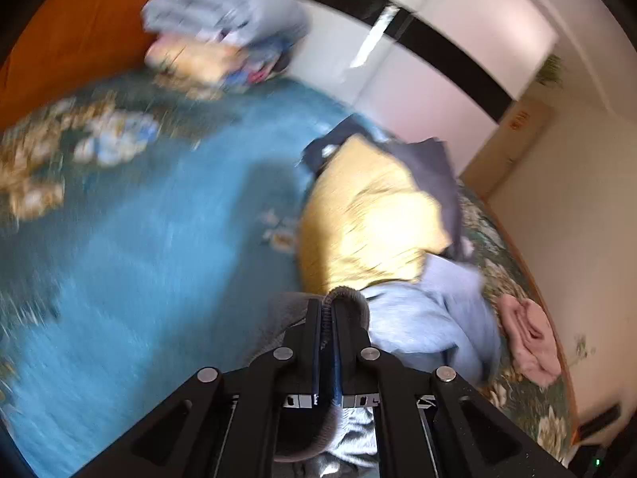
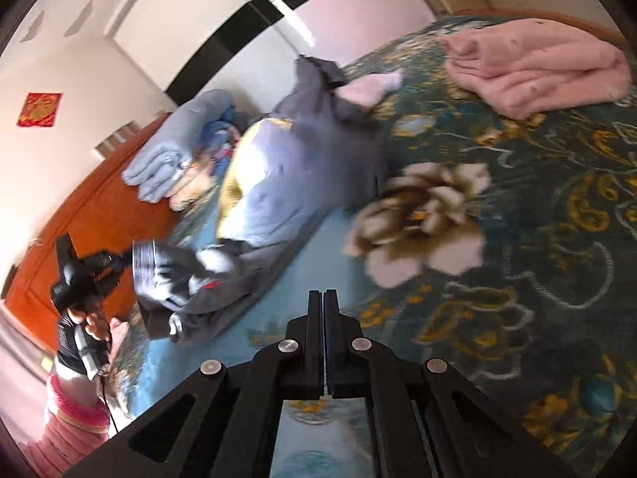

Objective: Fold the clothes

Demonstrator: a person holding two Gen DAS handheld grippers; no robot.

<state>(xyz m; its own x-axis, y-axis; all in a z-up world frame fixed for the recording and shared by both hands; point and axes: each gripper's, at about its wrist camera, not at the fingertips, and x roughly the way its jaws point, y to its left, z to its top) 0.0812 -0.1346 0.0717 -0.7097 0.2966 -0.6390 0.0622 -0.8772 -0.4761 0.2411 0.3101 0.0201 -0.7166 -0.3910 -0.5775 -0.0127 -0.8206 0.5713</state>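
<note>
White walls [image 2: 79, 63], orange headboard [image 1: 79, 28] — floral bedspread [image 2: 517, 207]

Both grippers are matte black. The right gripper [image 2: 323, 298] has two flat straight fingers on angular linkage arms, each arm carrying round silver pivot screws. The left gripper [image 1: 327, 310] has the same build, with blue finger pads. Below the left gripper's handle, the person wears a fuzzy pink sleeve [image 2: 75, 414] and a dark cuff; a thin cable hangs beside it.

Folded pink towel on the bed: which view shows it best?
The right wrist view: the folded pink towel appears large, its layers distinct. The left wrist view shows it small and blurred near the bed's edge.
</note>
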